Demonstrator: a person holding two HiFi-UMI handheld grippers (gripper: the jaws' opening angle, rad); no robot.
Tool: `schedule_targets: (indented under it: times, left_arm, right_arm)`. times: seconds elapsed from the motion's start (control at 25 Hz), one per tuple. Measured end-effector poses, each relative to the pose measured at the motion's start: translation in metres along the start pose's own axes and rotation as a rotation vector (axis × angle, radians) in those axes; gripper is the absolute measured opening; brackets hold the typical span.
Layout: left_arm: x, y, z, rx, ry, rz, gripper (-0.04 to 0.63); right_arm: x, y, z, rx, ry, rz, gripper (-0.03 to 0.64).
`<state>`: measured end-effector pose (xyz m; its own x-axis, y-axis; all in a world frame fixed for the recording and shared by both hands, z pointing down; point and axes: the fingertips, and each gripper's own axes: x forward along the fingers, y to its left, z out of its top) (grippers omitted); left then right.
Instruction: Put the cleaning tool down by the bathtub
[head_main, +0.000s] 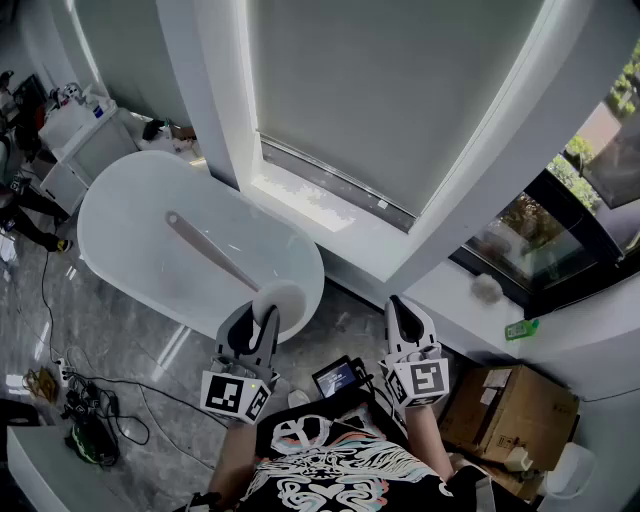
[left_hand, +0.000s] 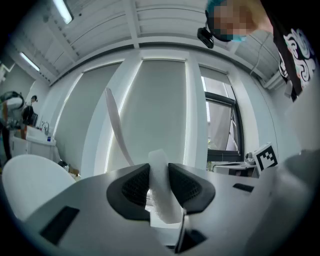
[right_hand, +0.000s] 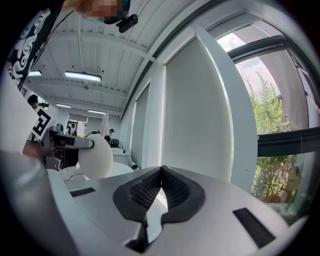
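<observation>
The long-handled white cleaning tool (head_main: 215, 252), a round foam pad on a flat pale handle, is clamped by its pad between the jaws of the left gripper (head_main: 253, 328). Its handle slants up and away ahead of that gripper, above the smooth white oval bathtub (head_main: 120, 215) just beyond.

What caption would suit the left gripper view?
Left hand-held gripper clamped on the white cleaning tool, its long handle slanting up-left.

Black swirl-print shirt (head_main: 335, 470); grey left gripper (head_main: 253, 318), right gripper (head_main: 400, 306)
</observation>
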<state>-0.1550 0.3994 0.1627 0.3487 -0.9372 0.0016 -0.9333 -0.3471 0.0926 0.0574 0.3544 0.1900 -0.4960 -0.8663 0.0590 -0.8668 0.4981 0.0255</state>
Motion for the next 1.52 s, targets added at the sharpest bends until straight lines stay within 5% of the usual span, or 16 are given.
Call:
schedule_targets:
  times: [0.2, 0.44, 0.84, 1.52]
  left_arm:
    - [-0.015, -0.049, 0.019, 0.072, -0.014, -0.004, 0.117]
    - [-0.006, -0.093, 0.029, -0.007, -0.040, 0.002, 0.117]
    - [0.006, -0.148, 0.016, 0.048, -0.008, 0.028, 0.117]
    - [0.058, -0.117, 0.018, 0.067, -0.011, 0.073, 0.117]
  right_arm:
    - [-0.058, -0.028, 0.009, -0.009, 0.003, -0.008, 0.026]
    - [-0.098, -0.053, 0.012, -0.004, 0.009, 0.024, 0.026]
    - [-0.135, -0.089, -0.008, 0.038, 0.024, 0.058, 0.026]
    - [-0.077, -0.111, -0.009, 0.048, 0.026, 0.110, 0.026]
